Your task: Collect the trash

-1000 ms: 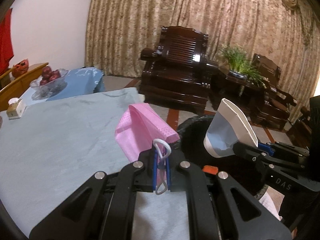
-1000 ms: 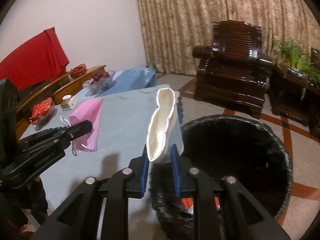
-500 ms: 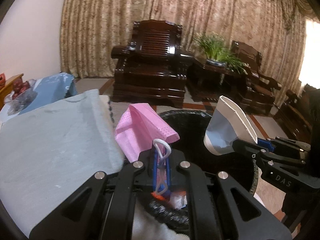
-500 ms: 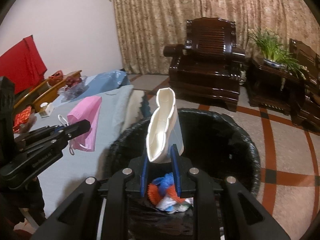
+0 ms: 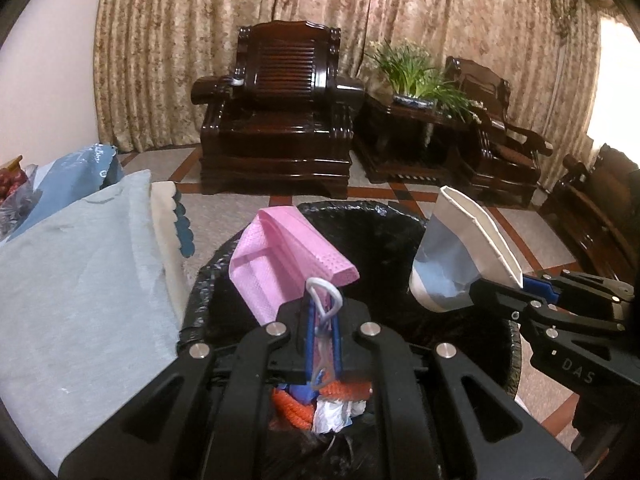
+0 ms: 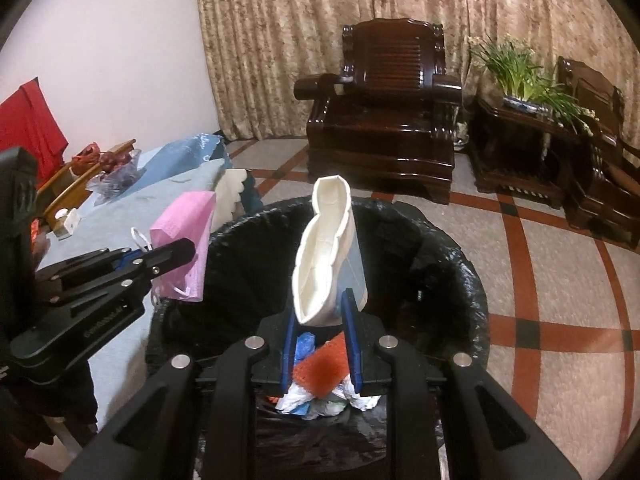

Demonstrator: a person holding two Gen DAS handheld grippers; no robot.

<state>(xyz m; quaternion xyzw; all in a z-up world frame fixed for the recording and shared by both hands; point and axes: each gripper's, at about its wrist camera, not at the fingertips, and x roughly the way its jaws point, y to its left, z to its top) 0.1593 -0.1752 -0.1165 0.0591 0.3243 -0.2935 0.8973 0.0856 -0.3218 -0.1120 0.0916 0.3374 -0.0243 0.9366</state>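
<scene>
We hold two tools over one black-lined trash bin (image 6: 452,276). Our left tool (image 5: 322,332) is clamped on one pink face mask (image 5: 280,268); our right tool (image 6: 322,344) is clamped on one squashed white paper cup (image 6: 326,256). Both items hang above the bin's crumpled rubbish (image 6: 320,380). One blue-covered surface (image 5: 76,280) lies beside it.

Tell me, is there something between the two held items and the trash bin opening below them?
Nothing visible blocks them. The pink mask in the left gripper and the crushed paper cup in the right gripper hang over the open black-lined bin, with only earlier trash inside.
</scene>
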